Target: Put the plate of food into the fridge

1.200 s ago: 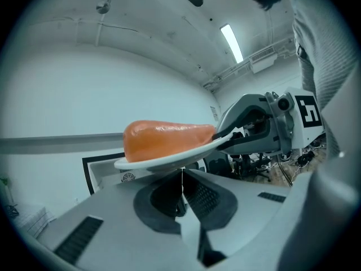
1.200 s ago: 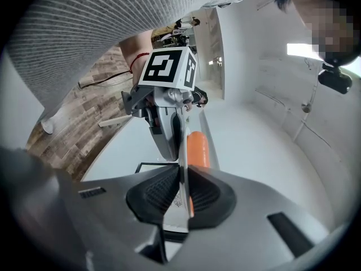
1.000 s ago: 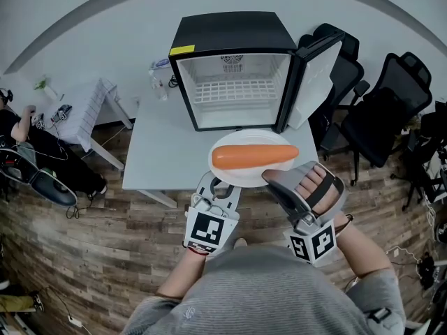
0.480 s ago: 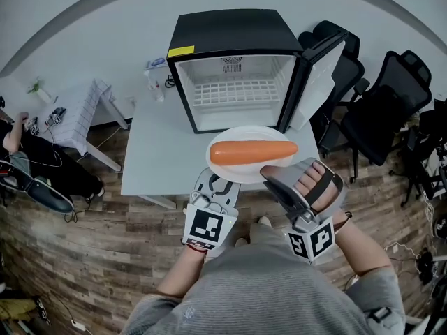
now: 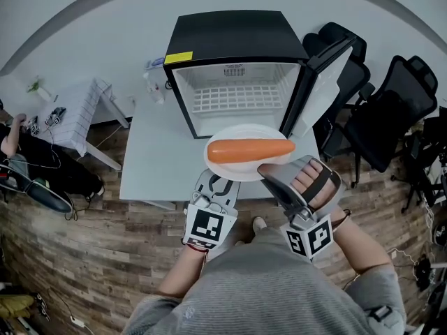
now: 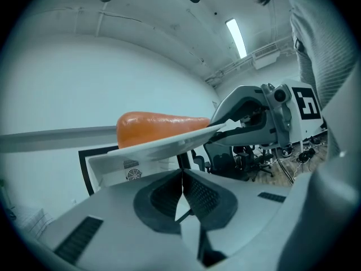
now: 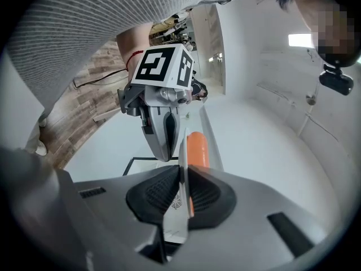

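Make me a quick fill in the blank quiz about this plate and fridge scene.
1. The white plate carries an orange ____.
2. The right gripper is shut on the plate's ____.
3. The door of the fridge stands ____.
4. The fridge stands on a grey ____.

Missing words: carrot; rim; open; table.

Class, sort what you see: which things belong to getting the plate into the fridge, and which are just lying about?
Job: plate, carrot, open fridge, right gripper clamped on the rim.
Lying about: office chairs, small white table.
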